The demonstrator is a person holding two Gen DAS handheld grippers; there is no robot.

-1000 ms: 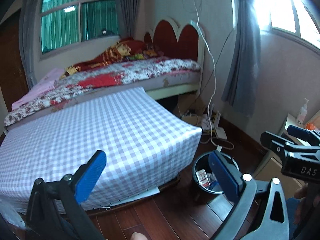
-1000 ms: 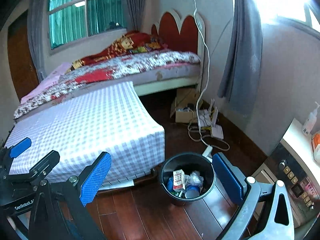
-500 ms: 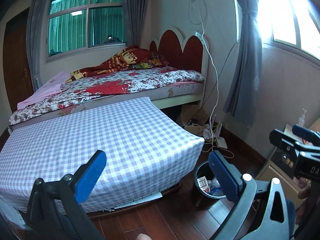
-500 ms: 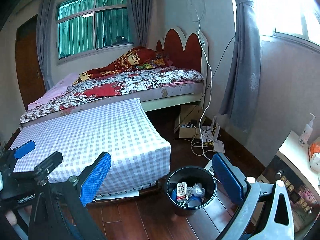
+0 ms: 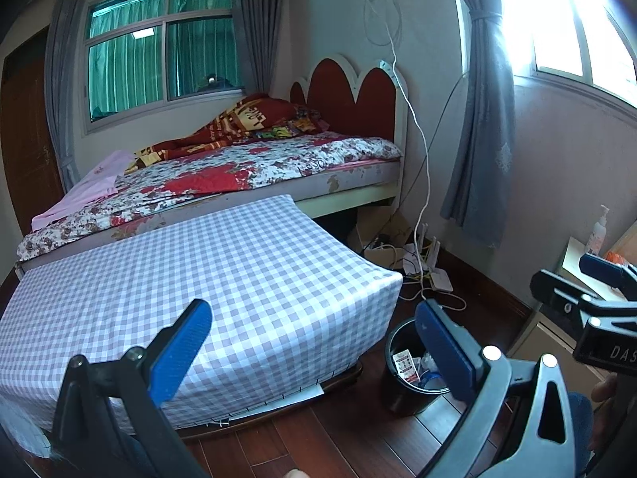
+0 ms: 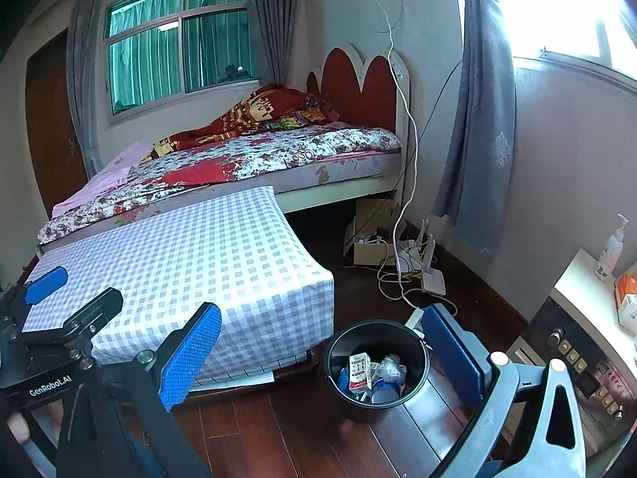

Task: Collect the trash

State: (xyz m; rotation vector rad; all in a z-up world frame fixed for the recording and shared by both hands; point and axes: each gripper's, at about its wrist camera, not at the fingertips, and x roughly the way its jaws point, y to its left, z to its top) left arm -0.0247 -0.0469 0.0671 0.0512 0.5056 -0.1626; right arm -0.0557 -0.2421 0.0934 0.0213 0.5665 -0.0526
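Both hand-held grippers are held over the wooden floor [image 6: 278,430] at the foot of the low checked mattress [image 6: 191,263]. The left hand-held gripper [image 5: 314,350] has its blue pads spread wide with nothing between them; the right hand-held gripper [image 6: 318,354] is equally wide apart and empty.

The black trash bin [image 6: 376,366] stands on the floor just beside the mattress's near corner, apart from it by a narrow strip of boards. Inside lie a small white and red carton [image 6: 359,370], crumpled clear plastic and something blue; the carton's print is too small to read. In the left view the bin [image 5: 398,362] is partly hidden behind the right pad.

A sheet of white paper [image 6: 239,378] pokes out from under the mattress edge. Beyond the bin, white cables [image 6: 398,279] and a router [image 6: 432,279] sprawl across the floor beside a cardboard box [image 6: 370,247], crowding the strip along the wall. To the right a tabletop [image 6: 577,279] carries a pump bottle [image 6: 609,251] and an orange pack [image 6: 627,302]. The open floor is the patch in front of the bin and mattress.

The left tool's body reads "GenRobot.AI" in the right view; the right tool shows "DAS", cut off at the frame. The red blanket [image 6: 258,113] on the big bed [image 6: 254,163] shows "LOVE".
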